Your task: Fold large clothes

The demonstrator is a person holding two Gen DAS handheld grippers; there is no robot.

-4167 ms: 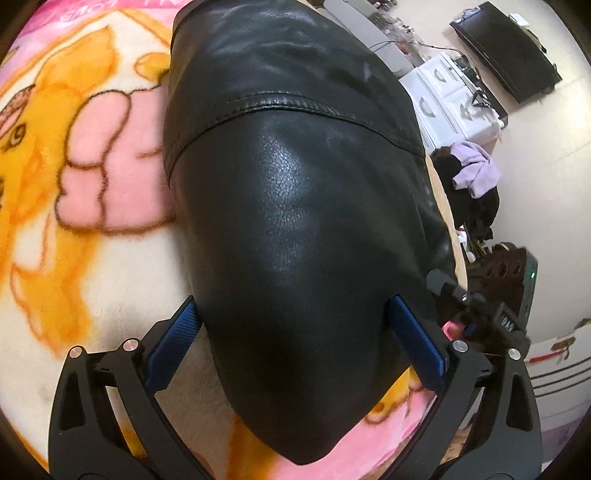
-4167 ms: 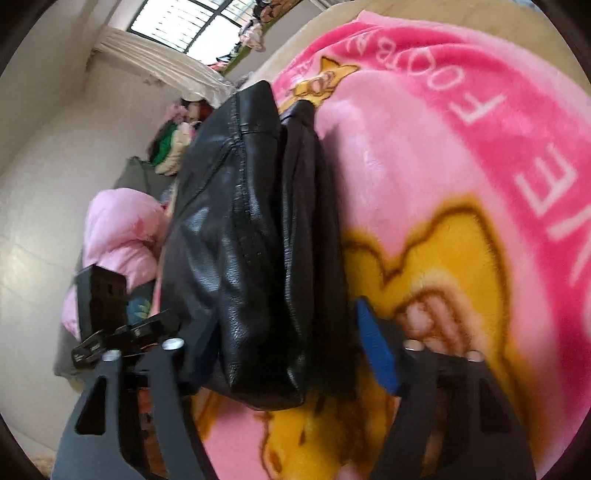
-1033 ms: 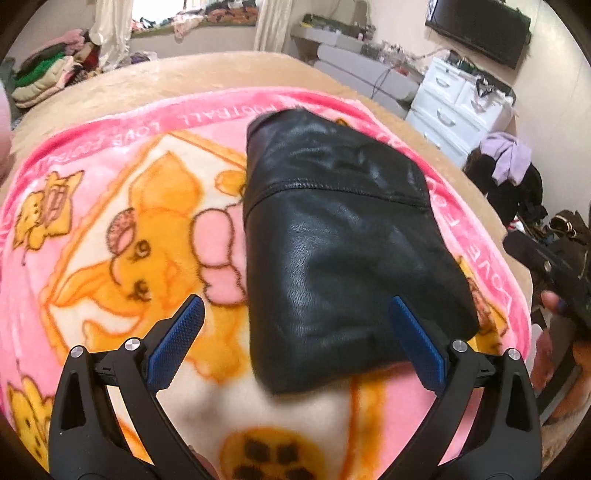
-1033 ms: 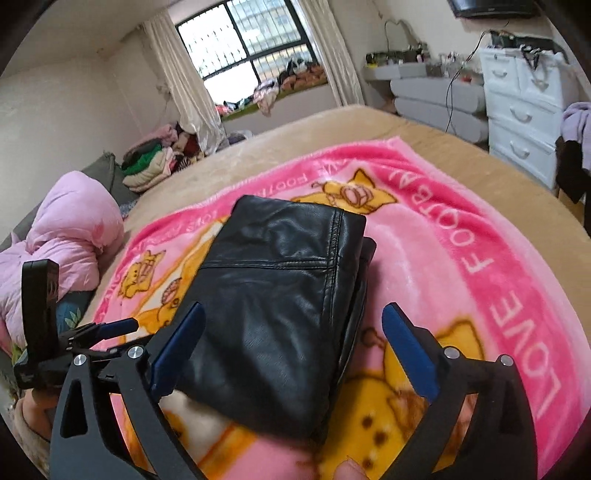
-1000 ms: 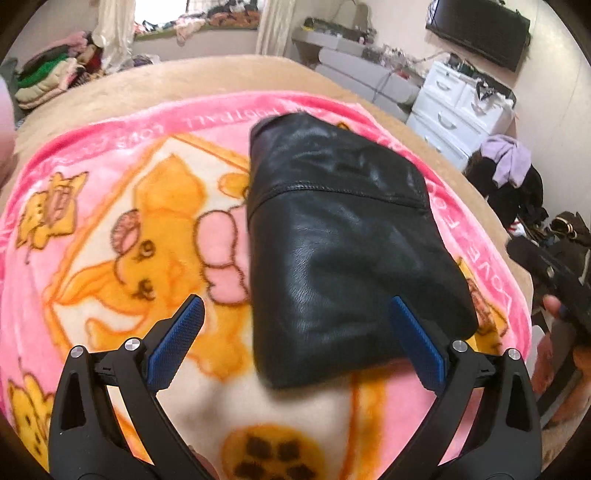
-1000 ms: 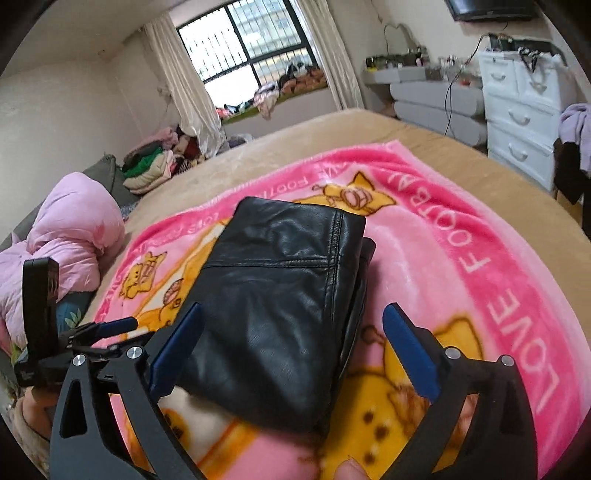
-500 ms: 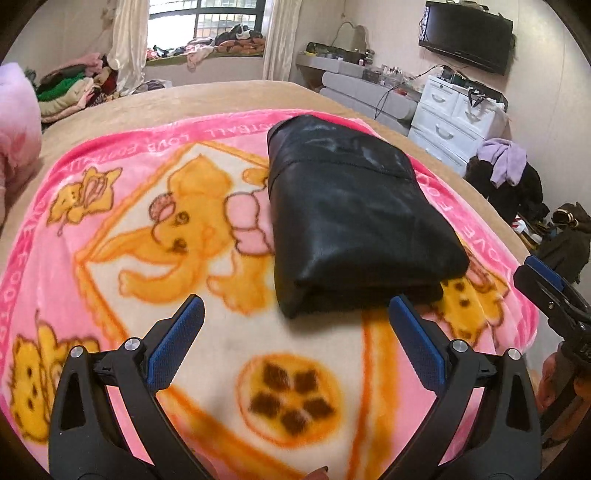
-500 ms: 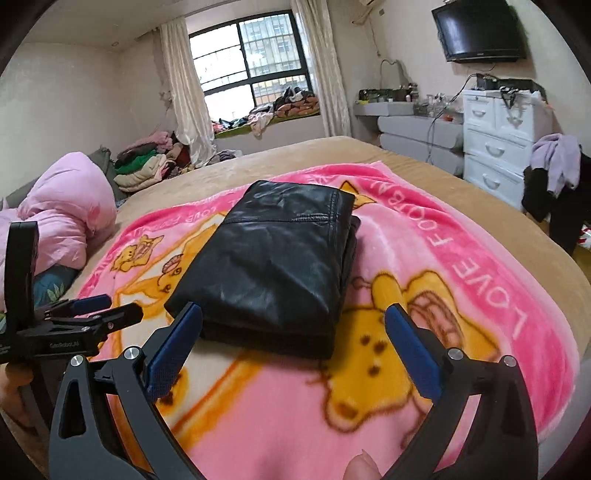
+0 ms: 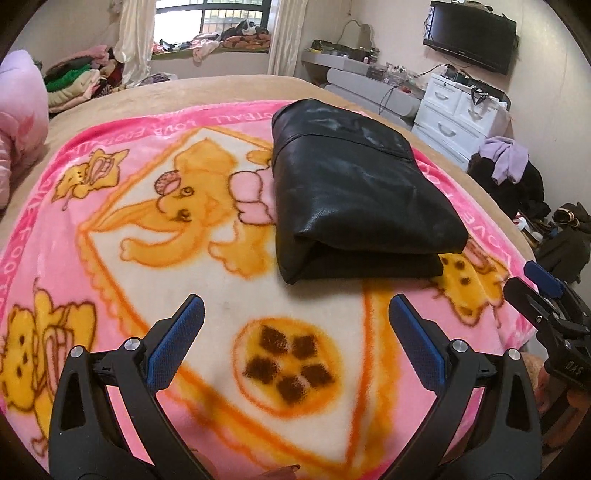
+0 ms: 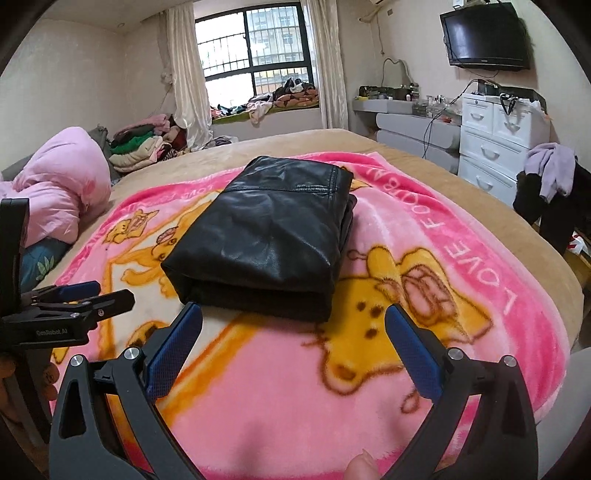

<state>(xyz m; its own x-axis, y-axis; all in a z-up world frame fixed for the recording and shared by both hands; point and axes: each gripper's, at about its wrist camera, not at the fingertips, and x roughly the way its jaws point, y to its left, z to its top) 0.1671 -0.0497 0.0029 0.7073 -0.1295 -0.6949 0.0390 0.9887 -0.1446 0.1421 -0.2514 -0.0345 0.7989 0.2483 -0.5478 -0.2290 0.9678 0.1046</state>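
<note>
Here, a glossy black leather garment (image 10: 269, 229), folded rectangular, lies on a fleecy pink cartoon blanket (image 10: 424, 258); both the left claw (image 9: 295, 339) and the right claw (image 10: 293, 339) gape wide, empty.

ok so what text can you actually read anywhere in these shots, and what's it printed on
"LOVE" and "FOOBA...", pink blanket border, right wrist view; the rest runs under the black leather jacket.
"LOVE FOO..." and "...OTBALL", upside down, far border, left wrist view.
"...FOOT...", left border, left wrist view.
"OmRobot AI", roughly, on the left gripper; small, first letter unsure.
"DAS", roughly, upside down on the right gripper; unsure.
Neither the TV nor the white drawers show readable text.
</note>
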